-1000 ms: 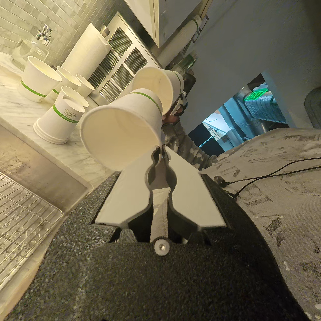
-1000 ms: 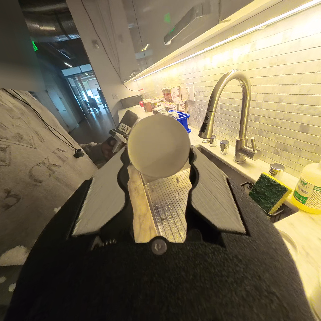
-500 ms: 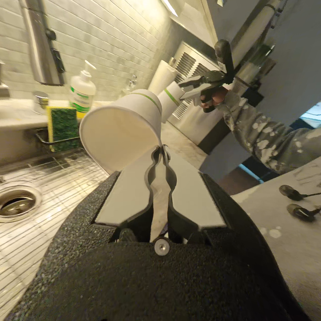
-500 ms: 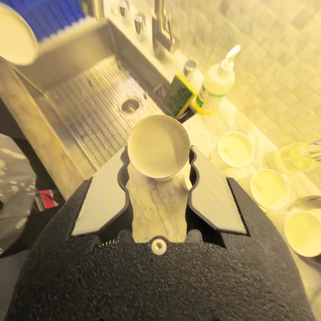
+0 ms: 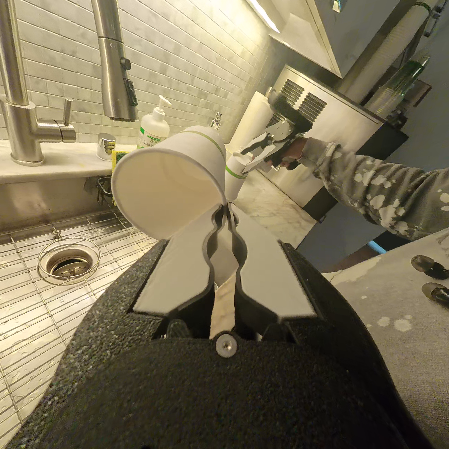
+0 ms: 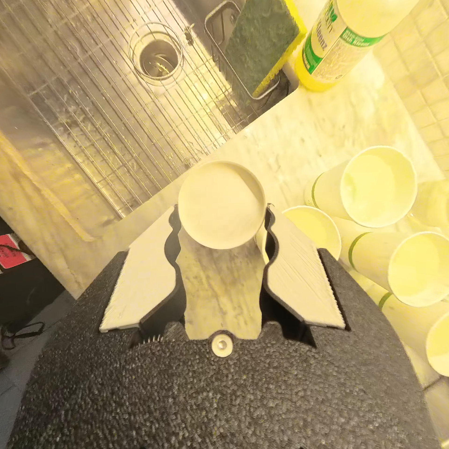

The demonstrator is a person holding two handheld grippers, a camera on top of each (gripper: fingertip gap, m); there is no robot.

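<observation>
We are pinching the rim of a white paper cup with a green band [image 5: 170,184] in the left tool [image 5: 224,206] over the steel sink [image 5: 36,303], and clamping an inverted white paper cup [image 6: 221,205] in the right tool [image 6: 221,211] above the marble desk [image 6: 303,145], where either thin wall could be crumpling or slipping free.

White paper cup [image 5: 167,179] with thin green band, at the tips of the pale grey fingers [image 5: 181,272] set in a speckled black body. Second white cup [image 6: 221,205] between the right fingers [image 6: 295,274], green stripe. Right of them, white cups [image 6: 377,185] with green bands on white grey-veined marble tabletop [image 6: 303,143]. Ahead: green-and-yellow sponge [image 6: 262,41], white bottle [image 6: 337,41] with green label and yellow base, steel sink [image 6: 80,126] with wire grid. Grey sleeve [image 5: 379,187], white splotches.
</observation>
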